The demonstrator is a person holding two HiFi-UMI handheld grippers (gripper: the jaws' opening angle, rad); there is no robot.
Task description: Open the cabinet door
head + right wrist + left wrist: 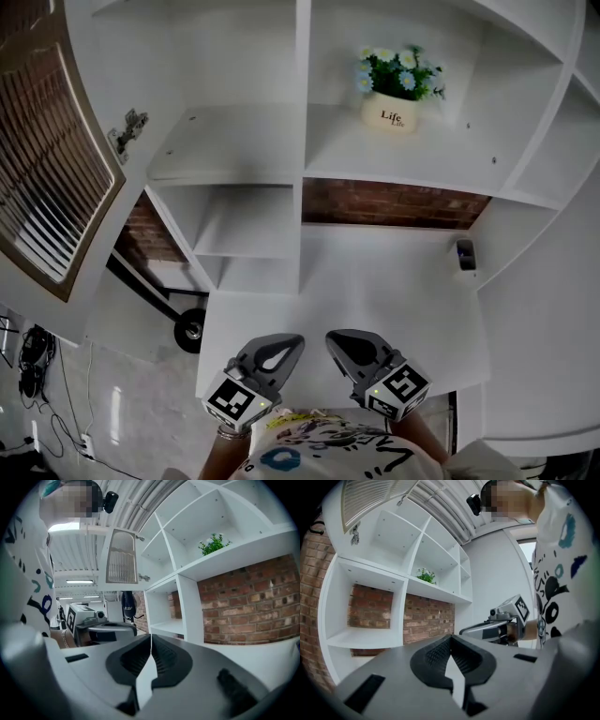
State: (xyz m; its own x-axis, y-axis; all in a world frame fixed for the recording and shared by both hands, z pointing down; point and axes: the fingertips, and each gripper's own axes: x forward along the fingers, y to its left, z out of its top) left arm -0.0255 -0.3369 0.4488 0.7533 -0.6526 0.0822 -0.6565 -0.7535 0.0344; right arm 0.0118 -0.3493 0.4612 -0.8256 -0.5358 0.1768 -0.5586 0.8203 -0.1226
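Observation:
The cabinet door (47, 169), white-framed with a louvred panel, stands swung wide open at the left of the white shelf unit (302, 150); its hinge (128, 129) shows on the cabinet's side. The door also appears high up in the left gripper view (370, 498) and in the right gripper view (122, 557). My left gripper (284, 345) and right gripper (337, 339) hover side by side low over the white tabletop (375, 281), well away from the door. Both are shut with nothing between their jaws, which meet tip to tip (450, 637) (151, 636).
A pot of flowers (392, 89) stands on the upper right shelf. A small dark object (465, 253) sits at the table's right edge. Brick wall (384, 202) shows behind the lower shelves. A trolley wheel (190, 330) and cables (33, 361) lie on the floor at left.

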